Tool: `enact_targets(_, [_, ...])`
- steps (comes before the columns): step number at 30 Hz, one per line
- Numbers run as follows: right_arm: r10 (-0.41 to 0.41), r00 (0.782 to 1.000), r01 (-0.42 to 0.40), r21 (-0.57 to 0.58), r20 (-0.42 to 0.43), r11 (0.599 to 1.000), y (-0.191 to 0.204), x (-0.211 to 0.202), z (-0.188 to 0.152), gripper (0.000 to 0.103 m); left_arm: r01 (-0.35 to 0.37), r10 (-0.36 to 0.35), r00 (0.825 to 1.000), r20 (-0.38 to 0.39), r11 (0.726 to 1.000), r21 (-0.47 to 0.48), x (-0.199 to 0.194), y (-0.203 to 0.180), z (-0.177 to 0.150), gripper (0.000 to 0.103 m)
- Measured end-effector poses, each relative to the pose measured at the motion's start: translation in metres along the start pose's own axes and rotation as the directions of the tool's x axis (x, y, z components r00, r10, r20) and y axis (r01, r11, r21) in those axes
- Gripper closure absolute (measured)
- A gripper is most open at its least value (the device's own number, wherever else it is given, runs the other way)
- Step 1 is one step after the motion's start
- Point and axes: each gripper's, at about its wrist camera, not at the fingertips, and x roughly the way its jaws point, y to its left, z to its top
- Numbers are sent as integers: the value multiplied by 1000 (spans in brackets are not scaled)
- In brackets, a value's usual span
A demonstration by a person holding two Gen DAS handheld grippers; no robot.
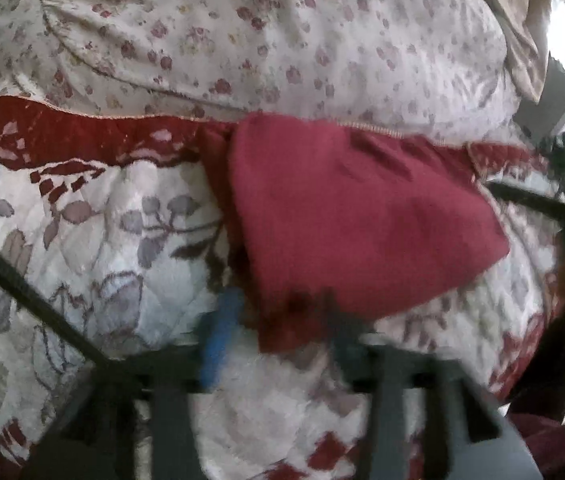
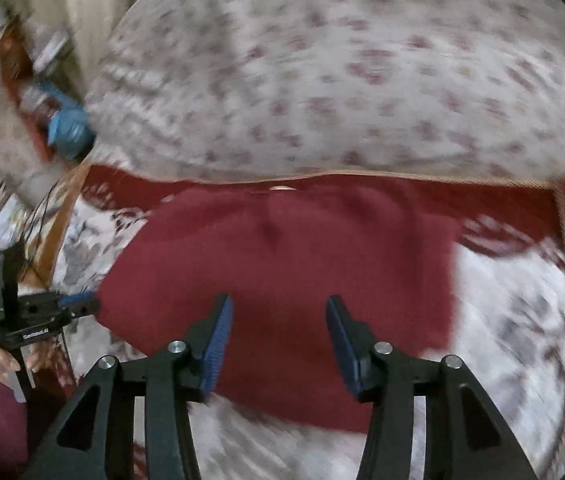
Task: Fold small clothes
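Note:
A small dark red garment (image 2: 282,264) lies flat on the floral quilt; it also shows in the left wrist view (image 1: 354,220). My right gripper (image 2: 278,320) is open, its blue pads (image 2: 218,344) apart just above the garment's near edge, holding nothing. My left gripper (image 1: 278,312) is blurred at the garment's near corner; its fingers (image 1: 218,332) stand apart with the cloth between them. In the right wrist view the left gripper (image 2: 82,304) sits at the garment's left edge.
A quilt (image 1: 94,240) with grey leaves and red patches covers the bed. A white floral pillow (image 2: 342,72) lies behind the garment. Clutter and a blue object (image 2: 66,128) stand at the far left beside the bed.

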Motion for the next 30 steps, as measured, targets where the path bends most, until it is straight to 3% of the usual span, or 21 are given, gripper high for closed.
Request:
enact_targets(4, [20,999,-23,-125,-26,992,51,54,23,50,-37,40,998,46,998,-53,1,2,9,43])
enact_targets(10, [-1,999,-7,-190,-46,982,102,149,58,53,-198,200,980,15,978,-63,32,7,16,43])
enact_targets(18, [-94,993,77,-224,-69,972,127,229,81,53,-205,207,978,14,974,-95,41,19,19,38])
enact_targets(24, [-105,990,89,-151,-99,985,117,246,99,53,-217,219,976,6,971,-104,44,21,22,35])
enact_targets(30, [-45,998,38,-142,-49,989,117,202,91,53,-248,250,968,13,966,-78,42,16,20,35])
